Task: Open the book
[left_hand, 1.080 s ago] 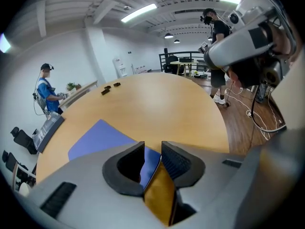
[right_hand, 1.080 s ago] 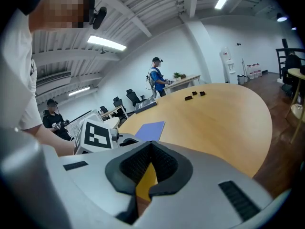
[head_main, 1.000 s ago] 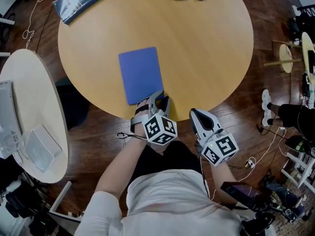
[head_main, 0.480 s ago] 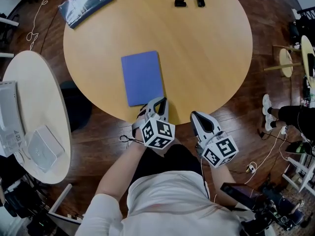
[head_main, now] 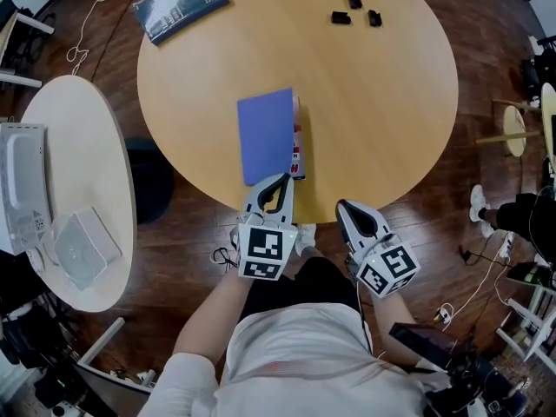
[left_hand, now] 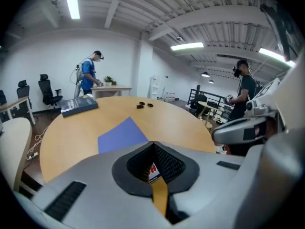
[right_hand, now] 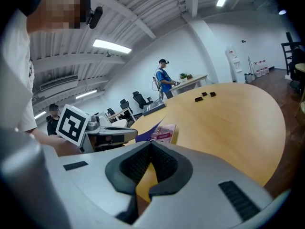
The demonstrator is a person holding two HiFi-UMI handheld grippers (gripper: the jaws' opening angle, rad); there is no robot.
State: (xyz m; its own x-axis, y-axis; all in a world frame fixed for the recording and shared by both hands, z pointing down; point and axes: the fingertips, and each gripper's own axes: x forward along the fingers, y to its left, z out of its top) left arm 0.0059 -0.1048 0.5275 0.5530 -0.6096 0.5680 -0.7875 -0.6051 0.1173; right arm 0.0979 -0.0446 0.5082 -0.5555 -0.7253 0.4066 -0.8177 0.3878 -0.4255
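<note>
The book lies near the front edge of the round wooden table (head_main: 373, 102). Its blue cover (head_main: 265, 135) is raised along the right side, and a strip of printed page (head_main: 297, 150) shows under it. My left gripper (head_main: 281, 181) is shut on the cover's near right corner. In the left gripper view the blue cover (left_hand: 121, 135) rises beyond the shut left gripper (left_hand: 153, 146). My right gripper (head_main: 347, 208) hangs just off the table's front edge, to the right of the book, shut and empty. In the right gripper view the right gripper (right_hand: 150, 144) points towards the pink page (right_hand: 164, 132).
A dark book (head_main: 181, 5) lies at the table's far left, and three small black pieces (head_main: 352, 11) at the far side. A white side table (head_main: 78, 129) with boxes stands to the left. People stand in the background of both gripper views.
The left gripper has shut on the book's near right corner and risen, lifting the cover so that a printed page shows. The right gripper has stayed put.
</note>
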